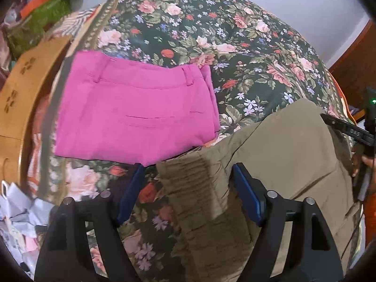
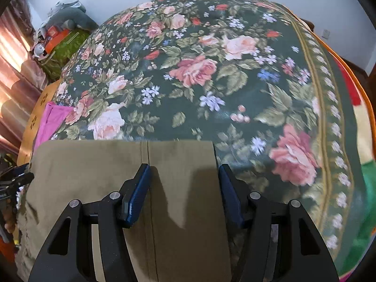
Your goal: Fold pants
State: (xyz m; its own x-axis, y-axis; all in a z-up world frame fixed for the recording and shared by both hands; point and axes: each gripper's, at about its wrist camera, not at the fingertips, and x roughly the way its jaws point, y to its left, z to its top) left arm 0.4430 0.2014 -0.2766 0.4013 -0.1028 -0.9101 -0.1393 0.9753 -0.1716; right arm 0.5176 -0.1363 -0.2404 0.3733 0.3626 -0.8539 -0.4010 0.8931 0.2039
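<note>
Olive pants (image 1: 289, 145) lie on the flowered bedspread (image 1: 211, 28), folded lengthwise. Their gathered elastic waistband (image 1: 197, 188) runs between the blue fingers of my left gripper (image 1: 188, 183), which is open just above it. In the right wrist view the straight far edge of the olive pants (image 2: 117, 159) lies flat, with a seam down the middle. My right gripper (image 2: 184, 178) hovers open over that end, its pads apart from the cloth. The right gripper's body (image 1: 366, 129) and a hand show at the right edge of the left wrist view.
Folded pink pants (image 1: 136, 110) lie on the bedspread to the left of the olive ones. A wooden board (image 1: 21, 94) edges the bed on the left, with crumpled paper (image 1: 18, 206) below it. A green-covered pile with orange boxes (image 2: 61, 40) stands at the back left.
</note>
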